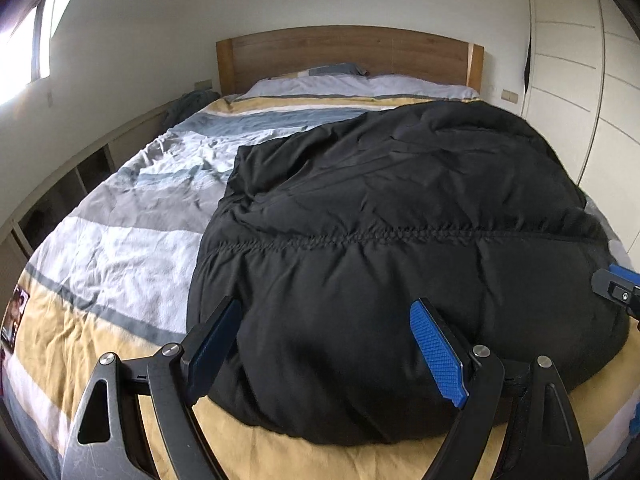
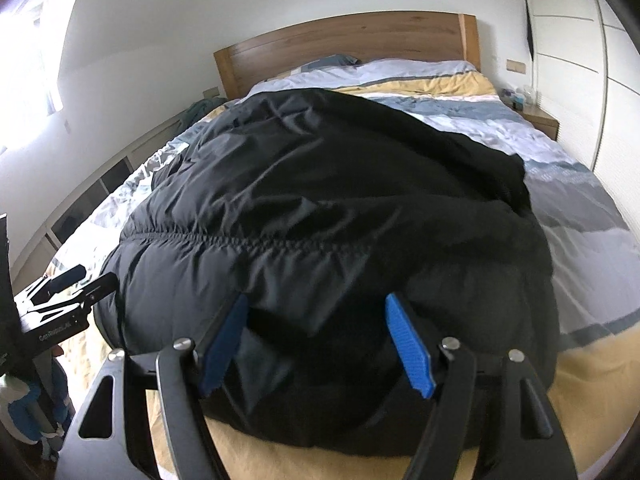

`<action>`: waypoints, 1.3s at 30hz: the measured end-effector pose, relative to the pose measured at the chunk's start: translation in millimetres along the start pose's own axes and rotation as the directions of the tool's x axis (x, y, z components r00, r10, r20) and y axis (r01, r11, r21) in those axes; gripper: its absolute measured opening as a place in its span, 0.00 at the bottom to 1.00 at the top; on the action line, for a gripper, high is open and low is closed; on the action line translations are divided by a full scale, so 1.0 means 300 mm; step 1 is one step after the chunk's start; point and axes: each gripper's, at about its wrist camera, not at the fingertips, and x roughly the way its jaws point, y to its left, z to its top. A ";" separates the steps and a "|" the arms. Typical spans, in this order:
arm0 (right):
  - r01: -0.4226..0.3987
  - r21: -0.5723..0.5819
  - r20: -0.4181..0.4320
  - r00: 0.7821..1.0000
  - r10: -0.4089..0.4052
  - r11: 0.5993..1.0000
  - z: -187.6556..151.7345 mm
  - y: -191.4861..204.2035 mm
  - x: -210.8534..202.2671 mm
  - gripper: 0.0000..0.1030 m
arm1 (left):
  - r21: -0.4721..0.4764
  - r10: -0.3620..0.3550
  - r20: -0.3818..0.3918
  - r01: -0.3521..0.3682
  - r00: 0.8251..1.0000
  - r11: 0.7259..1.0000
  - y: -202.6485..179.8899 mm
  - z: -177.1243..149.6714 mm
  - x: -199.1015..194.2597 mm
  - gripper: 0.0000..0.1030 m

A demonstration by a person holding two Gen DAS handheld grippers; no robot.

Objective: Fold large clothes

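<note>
A large black puffy jacket (image 1: 392, 208) (image 2: 320, 184) lies spread on the bed, with a gathered seam running across it. My left gripper (image 1: 326, 308) hovers over the jacket's near left end, its blue pads (image 1: 438, 352) wide apart and the padded fabric bulging between them. My right gripper (image 2: 316, 300) stands open over the near right end, jacket fabric between its fingers and a fold beside the left pad (image 2: 224, 340). Each gripper shows at the edge of the other's view: the right gripper (image 1: 618, 288) and the left gripper (image 2: 80, 280). The jacket's near edge rests on the bedcover.
The bed has a striped duvet (image 1: 120, 240) in yellow, grey, blue and white, with pillows (image 1: 360, 82) under a wooden headboard (image 1: 348, 52). A low shelf (image 1: 60, 196) runs along the left wall below a bright window (image 1: 20, 60). White wardrobe doors (image 1: 568, 80) and a nightstand (image 2: 542, 120) stand right.
</note>
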 end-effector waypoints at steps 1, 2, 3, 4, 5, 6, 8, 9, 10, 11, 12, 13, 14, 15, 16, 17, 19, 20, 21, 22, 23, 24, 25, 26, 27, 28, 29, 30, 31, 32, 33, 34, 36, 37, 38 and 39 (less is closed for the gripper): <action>-0.001 -0.009 0.004 1.000 0.001 1.000 0.008 0.005 0.014 0.68 | 0.001 0.000 0.001 0.000 1.000 1.000 -0.002 0.006 0.011 0.83; -0.003 -0.015 0.006 1.000 0.003 1.000 0.017 0.009 0.025 0.68 | 0.002 0.001 0.004 -0.001 1.000 1.000 -0.005 0.010 0.016 0.83; -0.005 -0.019 0.009 1.000 0.005 1.000 0.025 0.011 0.035 0.68 | 0.006 0.003 0.010 -0.003 1.000 1.000 -0.010 0.019 0.026 0.83; -0.005 -0.025 0.011 1.000 0.005 1.000 0.033 0.013 0.046 0.68 | 0.010 0.005 0.014 -0.005 1.000 1.000 -0.014 0.025 0.033 0.83; -0.005 -0.029 0.012 1.000 0.005 1.000 0.043 0.013 0.057 0.68 | 0.012 0.006 0.017 -0.006 1.000 1.000 -0.013 0.028 0.039 0.83; -0.005 -0.031 0.012 1.000 0.006 0.999 0.052 0.013 0.066 0.68 | 0.016 0.009 0.019 -0.009 1.000 1.000 -0.019 0.038 0.052 0.83; -0.006 -0.038 0.013 1.000 0.007 0.999 0.069 0.013 0.090 0.68 | 0.020 0.010 0.020 -0.011 1.000 1.000 -0.027 0.056 0.077 0.83; -0.007 -0.041 0.013 1.000 0.007 0.999 0.076 0.013 0.098 0.68 | 0.023 0.012 0.021 -0.012 1.000 1.000 -0.032 0.064 0.089 0.83; -0.007 -0.047 0.014 1.000 0.008 0.999 0.085 0.013 0.112 0.68 | 0.027 0.013 0.022 -0.014 1.000 1.000 -0.035 0.072 0.099 0.83; -0.007 -0.052 0.013 1.000 0.007 0.999 0.093 0.013 0.123 0.68 | 0.033 0.014 0.024 -0.014 1.000 0.999 -0.043 0.081 0.112 0.83; -0.006 -0.056 0.013 1.000 0.007 0.998 0.103 0.015 0.135 0.68 | 0.040 0.014 0.024 -0.015 1.000 0.999 -0.048 0.087 0.120 0.83; -0.006 -0.060 0.013 1.000 0.006 0.998 0.106 0.017 0.142 0.68 | 0.050 0.014 0.025 -0.016 1.000 0.999 -0.056 0.094 0.130 0.83; -0.006 -0.067 0.013 1.000 0.007 0.998 0.120 0.017 0.159 0.68 | 0.059 0.015 0.027 -0.016 1.000 0.998 -0.063 0.100 0.138 0.83; -0.006 -0.070 0.012 1.000 0.007 0.998 0.127 0.020 0.169 0.68 | 0.071 0.013 0.029 -0.015 0.999 0.997 -0.072 0.112 0.150 0.83; -0.007 -0.073 0.010 1.000 0.007 0.997 0.140 0.021 0.184 0.68 | 0.081 0.012 0.028 -0.014 1.000 0.997 -0.080 0.124 0.162 0.83; -0.006 -0.077 0.006 1.000 0.007 0.997 0.159 0.020 0.206 0.68 | 0.090 0.010 0.025 -0.012 1.000 0.996 -0.088 0.138 0.178 0.83; -0.003 -0.082 0.005 1.000 0.003 0.997 0.189 0.016 0.238 0.68 | 0.098 0.007 0.016 -0.008 1.000 0.995 -0.098 0.172 0.212 0.83; -0.003 -0.085 0.003 1.000 0.003 0.996 0.204 0.015 0.255 0.68 | 0.101 0.005 0.014 -0.007 1.000 0.995 -0.104 0.195 0.233 0.83; -0.004 -0.087 -0.002 1.000 0.004 0.996 0.218 0.011 0.273 0.68 | 0.103 0.007 0.012 -0.008 1.000 0.995 -0.107 0.210 0.247 0.83; -0.004 -0.082 -0.007 1.000 0.003 0.997 0.232 0.004 0.294 0.68 | 0.107 0.013 0.010 -0.014 1.000 0.994 -0.113 0.227 0.264 0.83; 0.001 -0.076 -0.012 1.000 -0.002 0.997 0.246 -0.004 0.313 0.68 | 0.114 0.021 0.006 -0.021 1.000 0.993 -0.120 0.245 0.284 0.83; 0.003 -0.074 -0.017 1.000 -0.005 0.997 0.257 -0.009 0.324 0.68 | 0.126 0.024 -0.001 -0.024 1.000 0.992 -0.130 0.264 0.304 0.83; 0.007 -0.074 -0.023 1.000 -0.009 0.997 0.271 -0.014 0.342 0.68 | 0.140 0.027 -0.004 -0.026 1.000 0.990 -0.139 0.280 0.318 0.83; 0.015 -0.073 -0.033 0.999 -0.017 0.997 0.293 -0.022 0.365 0.68 | 0.161 0.035 -0.008 -0.033 0.999 0.986 -0.155 0.304 0.341 0.83; 0.019 -0.073 -0.044 0.999 -0.022 0.997 0.310 -0.028 0.385 0.68 | 0.174 0.039 -0.011 -0.036 0.999 0.984 -0.165 0.321 0.356 0.83; 0.023 -0.071 -0.055 0.998 -0.027 0.997 0.329 -0.037 0.405 0.68 | 0.181 0.038 -0.018 -0.034 0.999 0.983 -0.173 0.339 0.371 0.83; 0.028 -0.069 -0.062 0.998 -0.032 0.997 0.346 -0.046 0.423 0.68 | 0.185 0.037 -0.027 -0.031 0.999 0.982 -0.184 0.356 0.389 0.83; 0.032 -0.066 -0.068 0.997 -0.036 0.997 0.362 -0.053 0.438 0.68 | 0.189 0.036 -0.042 -0.027 0.998 0.982 -0.197 0.379 0.414 0.83; 0.038 -0.062 -0.078 0.996 -0.043 0.997 0.380 -0.064 0.458 0.68 | 0.190 0.031 -0.058 -0.020 0.998 0.982 -0.208 0.398 0.436 0.84; 0.047 -0.057 -0.089 0.995 -0.052 0.997 0.402 -0.075 0.480 0.68 | 0.188 0.022 -0.081 -0.006 0.996 0.982 -0.215 0.420 0.464 0.85; 0.053 -0.056 -0.097 0.994 -0.058 0.997 0.420 -0.084 0.498 0.68 | 0.177 0.013 -0.105 0.006 0.994 0.984 -0.218 0.446 0.497 0.87; 0.053 -0.054 -0.113 0.992 -0.059 0.997 0.446 -0.094 0.526 0.68 | 0.163 0.010 -0.118 0.009 0.993 0.987 -0.218 0.465 0.523 0.88; 0.047 -0.046 -0.149 0.987 -0.054 0.998 0.482 -0.120 0.574 0.68 | 0.134 -0.001 -0.158 0.022 0.987 0.991 -0.213 0.494 0.583 0.93; 0.048 -0.041 -0.162 0.985 -0.054 0.998 0.498 -0.138 0.600 0.68 | 0.113 -0.011 -0.186 0.033 0.982 0.993 -0.205 0.505 0.618 0.94; 0.049 -0.036 -0.172 0.984 -0.054 0.998 0.509 -0.152 0.621 0.68 | 0.091 -0.019 -0.214 0.040 0.977 0.995 -0.192 0.515 0.655 0.98; 0.051 -0.026 -0.184 0.981 -0.055 0.998 0.519 -0.175 0.649 0.68 | 0.075 -0.025 -0.232 0.044 0.973 0.996 -0.191 0.521 0.677 0.99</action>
